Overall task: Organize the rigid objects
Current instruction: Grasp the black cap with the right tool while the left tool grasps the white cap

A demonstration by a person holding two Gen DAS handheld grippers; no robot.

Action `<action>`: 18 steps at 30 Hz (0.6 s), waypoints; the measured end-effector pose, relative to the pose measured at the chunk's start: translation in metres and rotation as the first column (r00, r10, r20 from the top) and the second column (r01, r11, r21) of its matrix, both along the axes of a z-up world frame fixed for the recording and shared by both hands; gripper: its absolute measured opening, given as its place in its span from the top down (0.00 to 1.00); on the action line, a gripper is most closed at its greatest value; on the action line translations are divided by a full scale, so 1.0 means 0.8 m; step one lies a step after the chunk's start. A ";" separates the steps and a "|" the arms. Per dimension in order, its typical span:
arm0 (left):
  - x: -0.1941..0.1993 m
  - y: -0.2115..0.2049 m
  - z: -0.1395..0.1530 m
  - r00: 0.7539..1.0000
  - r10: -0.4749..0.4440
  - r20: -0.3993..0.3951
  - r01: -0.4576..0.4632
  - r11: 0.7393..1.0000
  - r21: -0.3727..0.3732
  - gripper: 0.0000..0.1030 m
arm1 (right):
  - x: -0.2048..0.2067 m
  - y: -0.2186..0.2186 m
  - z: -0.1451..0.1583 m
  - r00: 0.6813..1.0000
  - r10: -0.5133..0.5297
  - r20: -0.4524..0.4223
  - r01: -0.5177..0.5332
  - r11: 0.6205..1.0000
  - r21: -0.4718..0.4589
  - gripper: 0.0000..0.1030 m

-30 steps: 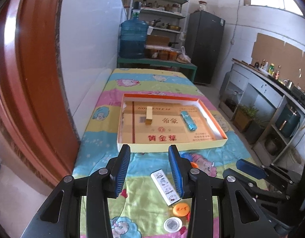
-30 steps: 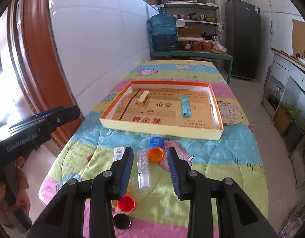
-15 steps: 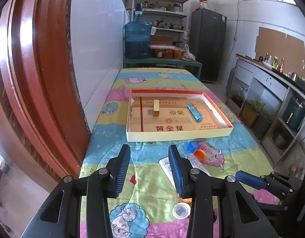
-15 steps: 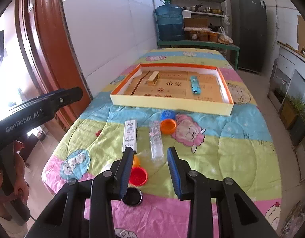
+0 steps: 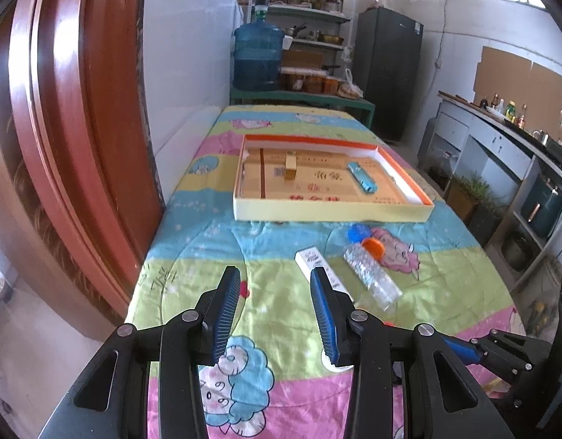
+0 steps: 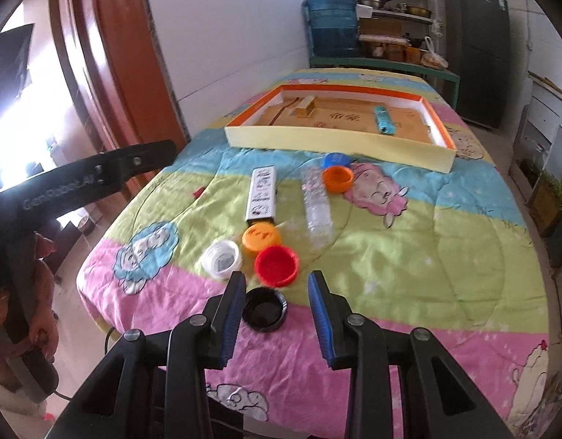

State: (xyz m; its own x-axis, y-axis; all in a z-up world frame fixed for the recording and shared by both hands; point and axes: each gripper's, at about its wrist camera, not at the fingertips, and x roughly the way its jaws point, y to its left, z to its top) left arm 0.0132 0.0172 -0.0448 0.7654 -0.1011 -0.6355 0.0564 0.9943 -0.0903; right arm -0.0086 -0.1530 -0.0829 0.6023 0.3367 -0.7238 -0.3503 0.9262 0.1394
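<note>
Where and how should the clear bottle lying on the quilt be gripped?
Grip the clear bottle across its mid-body, coming down from above with the jaws either side of its width. It lies flat, long axis running toward the tray, and the orange cap crowds its far end.

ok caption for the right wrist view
Open right gripper above a black cap, with loose caps before the tray.

left gripper arm (image 6: pixel 79 183): I can make out "GenRobot.AI" in pale letters
tray floor (image 5: pixel 317 179): Chinese characters, too blurry for me
white box (image 6: pixel 262 192): print's unreadable
</note>
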 end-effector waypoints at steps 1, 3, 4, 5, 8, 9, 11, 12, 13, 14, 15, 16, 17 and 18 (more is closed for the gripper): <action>-0.001 0.001 -0.003 1.000 0.000 -0.003 0.000 1.000 -0.002 0.60 | -0.001 0.002 -0.001 1.000 0.005 0.001 -0.005 1.000 0.000 0.66; -0.003 0.002 -0.009 1.000 -0.004 -0.008 0.004 1.000 -0.009 0.60 | -0.004 0.005 -0.005 1.000 0.015 0.000 -0.015 1.000 -0.003 0.66; -0.004 0.003 -0.012 1.000 -0.006 -0.010 0.006 1.000 -0.012 0.60 | -0.005 0.006 -0.006 1.000 0.018 -0.001 -0.018 1.000 -0.007 0.66; -0.004 0.003 -0.015 1.000 -0.010 -0.013 0.009 1.000 -0.014 0.60 | -0.005 0.007 -0.008 1.000 0.020 -0.002 -0.020 1.000 -0.011 0.66; -0.007 0.003 -0.024 0.999 -0.025 -0.021 0.024 1.000 -0.019 0.60 | -0.005 0.009 -0.014 1.000 0.016 -0.007 -0.017 1.000 -0.025 0.66; -0.007 0.002 -0.025 0.999 -0.028 -0.022 0.028 0.999 -0.019 0.60 | -0.005 0.009 -0.017 1.000 0.014 -0.011 -0.015 1.000 -0.026 0.66; -0.008 0.001 -0.030 0.999 -0.040 -0.027 0.040 0.999 -0.024 0.60 | -0.004 0.008 -0.020 1.000 0.014 -0.021 -0.015 1.000 -0.019 0.60; -0.008 0.000 -0.032 0.999 -0.046 -0.029 0.045 0.999 -0.027 0.60 | -0.004 0.008 -0.022 1.000 0.014 -0.027 -0.015 1.000 -0.019 0.55; -0.008 0.000 -0.034 0.998 -0.050 -0.031 0.049 0.998 -0.029 0.60 | -0.003 0.009 -0.023 0.999 0.015 -0.030 -0.016 1.000 -0.021 0.55; -0.008 -0.001 -0.036 0.998 -0.056 -0.033 0.055 0.998 -0.032 0.60 | -0.003 0.010 -0.024 0.999 0.017 -0.031 -0.018 1.000 -0.025 0.55; -0.008 -0.001 -0.038 0.998 -0.061 -0.035 0.060 0.998 -0.034 0.60 | -0.004 0.011 -0.024 0.999 0.018 -0.027 -0.019 0.999 -0.028 0.55; -0.008 -0.002 -0.039 0.997 -0.065 -0.036 0.064 0.997 -0.036 0.60 | -0.005 0.012 -0.025 1.000 0.021 -0.022 -0.022 0.999 -0.033 0.55; -0.009 -0.003 -0.041 0.997 -0.072 -0.040 0.070 0.997 -0.039 0.60 | -0.004 0.012 -0.025 1.000 0.022 -0.021 -0.023 0.999 -0.035 0.55; -0.009 -0.004 -0.043 0.996 -0.077 -0.043 0.075 0.996 -0.039 0.60 | -0.004 0.013 -0.025 1.000 0.023 -0.018 -0.023 0.999 -0.037 0.55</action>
State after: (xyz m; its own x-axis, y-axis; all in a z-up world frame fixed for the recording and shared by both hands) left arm 0.0058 0.0137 -0.0790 0.7259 -0.1821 -0.6633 0.1266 0.9832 -0.1314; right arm -0.0121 -0.1429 -0.1028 0.5820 0.3228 -0.7463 -0.3693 0.9227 0.1110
